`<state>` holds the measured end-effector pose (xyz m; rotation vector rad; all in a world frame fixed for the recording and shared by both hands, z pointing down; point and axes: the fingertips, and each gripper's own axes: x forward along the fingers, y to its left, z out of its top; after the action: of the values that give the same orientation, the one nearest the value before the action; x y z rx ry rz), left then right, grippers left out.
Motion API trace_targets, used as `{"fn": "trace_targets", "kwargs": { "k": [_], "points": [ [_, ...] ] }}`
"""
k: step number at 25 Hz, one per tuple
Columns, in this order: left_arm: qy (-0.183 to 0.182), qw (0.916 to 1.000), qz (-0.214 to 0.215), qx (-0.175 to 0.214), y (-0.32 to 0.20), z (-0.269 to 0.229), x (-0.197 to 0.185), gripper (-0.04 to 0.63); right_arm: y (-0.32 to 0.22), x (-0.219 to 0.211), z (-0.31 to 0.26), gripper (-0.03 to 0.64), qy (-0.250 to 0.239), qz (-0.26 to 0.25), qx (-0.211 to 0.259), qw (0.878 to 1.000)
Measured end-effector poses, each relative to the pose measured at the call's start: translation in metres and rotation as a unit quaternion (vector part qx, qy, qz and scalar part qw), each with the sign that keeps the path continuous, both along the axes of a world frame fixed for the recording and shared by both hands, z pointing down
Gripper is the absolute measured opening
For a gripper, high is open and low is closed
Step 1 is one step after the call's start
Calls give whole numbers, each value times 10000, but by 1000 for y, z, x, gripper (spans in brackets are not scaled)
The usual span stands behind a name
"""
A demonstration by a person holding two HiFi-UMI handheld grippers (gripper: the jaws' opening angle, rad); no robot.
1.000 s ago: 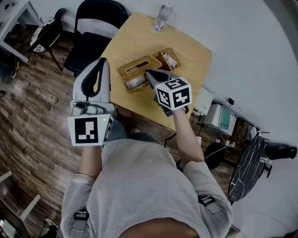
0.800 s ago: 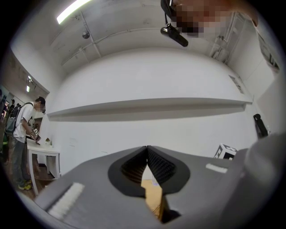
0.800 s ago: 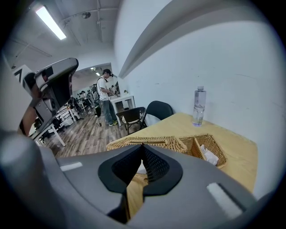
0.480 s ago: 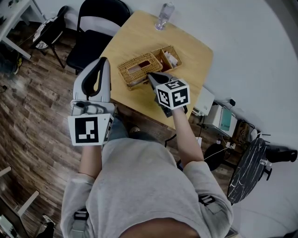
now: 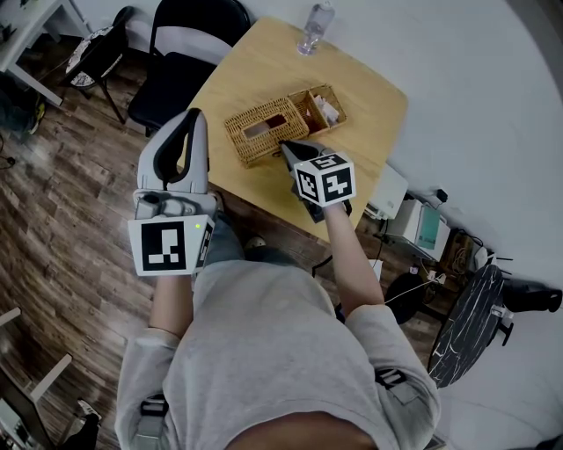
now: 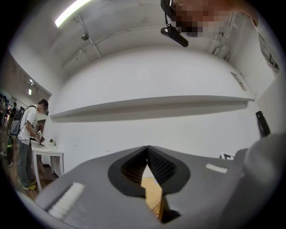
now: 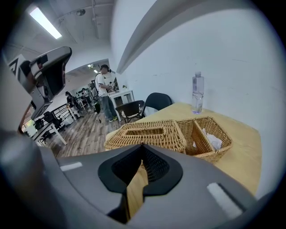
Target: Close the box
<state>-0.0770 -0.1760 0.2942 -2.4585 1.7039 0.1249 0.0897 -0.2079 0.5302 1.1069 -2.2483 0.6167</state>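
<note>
Since a second ago the pale strip seen under the near edge of the lid has gone from sight, so the lid is judged to have been let down onto the wicker box; the grippers are hardly shifted otherwise. The box is found mid-desk, just ahead of the right gripper, whose fingers are closed together with nothing between them, tips held by the lid's near edge; contact cannot be told. The left gripper is held up beside the desk, over the wood floor, fingers likewise closed and empty. The step in hand is judged as the end of closing: lid down, seating to be checked. The next move likely calls for a light downward press with the closed tips so the lid is set flush, without the light box being pushed across the smooth desk; the left gripper could be brought in to steady it. The box is woven of tan wicker, rectangular, ribbed, probably stiff with a little spring. The lid is flat, with a long rectangular slot inside a braided rim. An open side compartment is joined at one end, split by a divider, with crumpled white paper inside. The desk is smooth pale wood with rounded corners. A clear plastic water bottle is stood at the far edge, well apart from the box.
</note>
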Motion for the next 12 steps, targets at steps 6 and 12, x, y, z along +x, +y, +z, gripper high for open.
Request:
{"fn": "trace_targets", "kwargs": {
  "k": [6,12],
  "points": [
    [-20,10000,-51,8,3,0,0,58,3,1,9,15,22,-22,-77,10000],
    [-43,9999,-103,7,3,1,-1,58,3,0,17,15,48,-58,-143,9999]
  ]
}}
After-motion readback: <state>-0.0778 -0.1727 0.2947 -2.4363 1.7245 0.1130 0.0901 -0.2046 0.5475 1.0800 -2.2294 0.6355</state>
